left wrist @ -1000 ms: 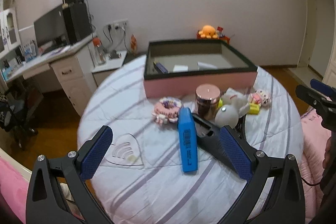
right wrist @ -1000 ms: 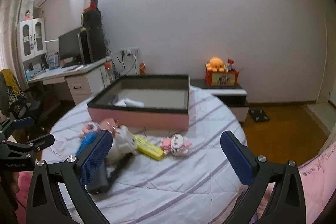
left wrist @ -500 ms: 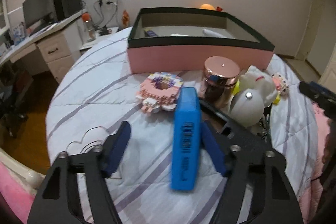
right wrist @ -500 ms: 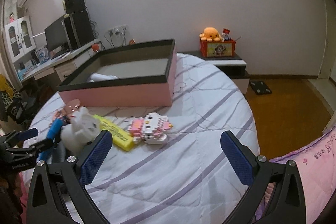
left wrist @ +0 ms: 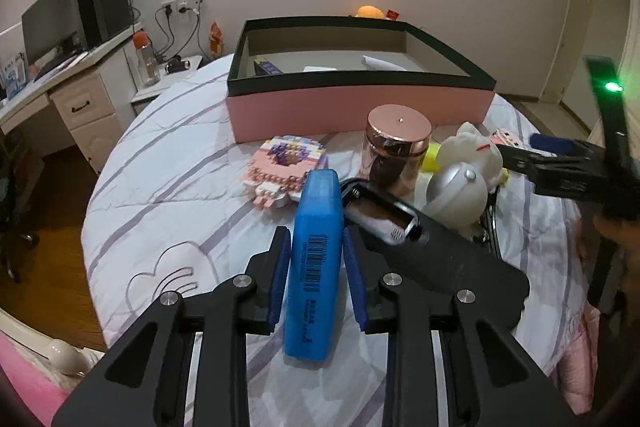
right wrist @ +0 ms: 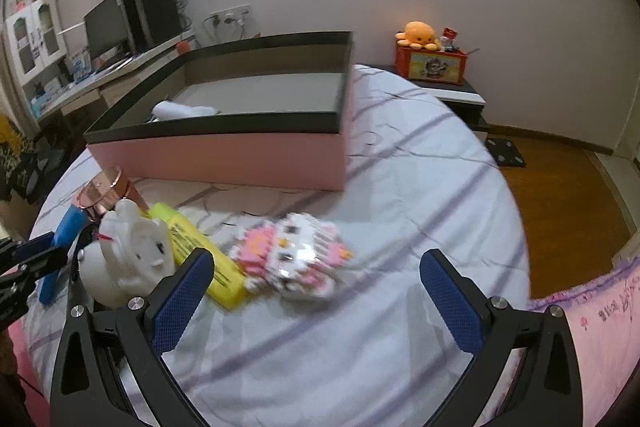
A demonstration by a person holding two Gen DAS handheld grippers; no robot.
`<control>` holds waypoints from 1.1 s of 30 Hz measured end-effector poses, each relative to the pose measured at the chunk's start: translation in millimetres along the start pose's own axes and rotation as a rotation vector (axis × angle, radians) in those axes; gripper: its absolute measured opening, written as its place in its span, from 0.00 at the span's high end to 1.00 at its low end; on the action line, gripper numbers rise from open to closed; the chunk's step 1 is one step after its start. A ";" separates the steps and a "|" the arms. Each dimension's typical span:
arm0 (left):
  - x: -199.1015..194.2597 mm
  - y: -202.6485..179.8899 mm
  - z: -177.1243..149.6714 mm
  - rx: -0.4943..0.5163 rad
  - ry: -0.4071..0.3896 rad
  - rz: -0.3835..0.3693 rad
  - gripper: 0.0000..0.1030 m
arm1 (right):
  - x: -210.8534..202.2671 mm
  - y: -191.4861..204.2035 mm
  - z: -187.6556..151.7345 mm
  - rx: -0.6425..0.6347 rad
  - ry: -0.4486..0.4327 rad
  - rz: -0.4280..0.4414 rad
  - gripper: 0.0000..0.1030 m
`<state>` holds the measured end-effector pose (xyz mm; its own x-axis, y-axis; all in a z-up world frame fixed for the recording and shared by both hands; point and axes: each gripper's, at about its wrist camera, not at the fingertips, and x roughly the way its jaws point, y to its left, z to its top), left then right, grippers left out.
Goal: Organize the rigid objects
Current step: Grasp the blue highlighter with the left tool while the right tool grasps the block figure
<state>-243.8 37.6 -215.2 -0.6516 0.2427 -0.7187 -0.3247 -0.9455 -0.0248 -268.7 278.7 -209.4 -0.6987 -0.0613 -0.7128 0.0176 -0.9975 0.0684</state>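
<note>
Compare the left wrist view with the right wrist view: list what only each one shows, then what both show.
Only the left wrist view: the left gripper close up, its jaws closing around the blue case; a black device beside it; a round brick toy; a dark box inside the pink box.

Only the right wrist view: the right gripper with jaws wide and nothing between them; an orange plush on a red tin; a black scale on the floor.

Both: pink box, copper jar, white cat figure, yellow block, brick cat.

Jar (left wrist: 398, 147) before box (left wrist: 360, 105)
</note>
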 end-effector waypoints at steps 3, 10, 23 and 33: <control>-6.5 6.5 -0.8 -0.011 -0.013 0.005 0.76 | 12.6 7.8 4.0 -0.017 0.035 -0.035 0.00; -5.2 15.6 -6.0 -0.032 -0.005 0.009 0.75 | 24.7 -1.5 8.6 0.019 0.071 -0.097 0.08; 0.1 13.9 -8.3 -0.024 -0.013 -0.021 0.82 | 7.2 -6.6 -1.5 0.038 0.009 -0.025 0.39; -8.4 11.0 -12.5 -0.040 -0.016 -0.048 0.89 | -17.0 3.0 -7.8 0.067 -0.020 0.093 0.39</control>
<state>-233.4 22.4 -218.2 -0.6468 0.2913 -0.7048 -0.3284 -0.9405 -0.0873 -251.1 276.5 -202.4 -0.7106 -0.1525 -0.6869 0.0360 -0.9828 0.1810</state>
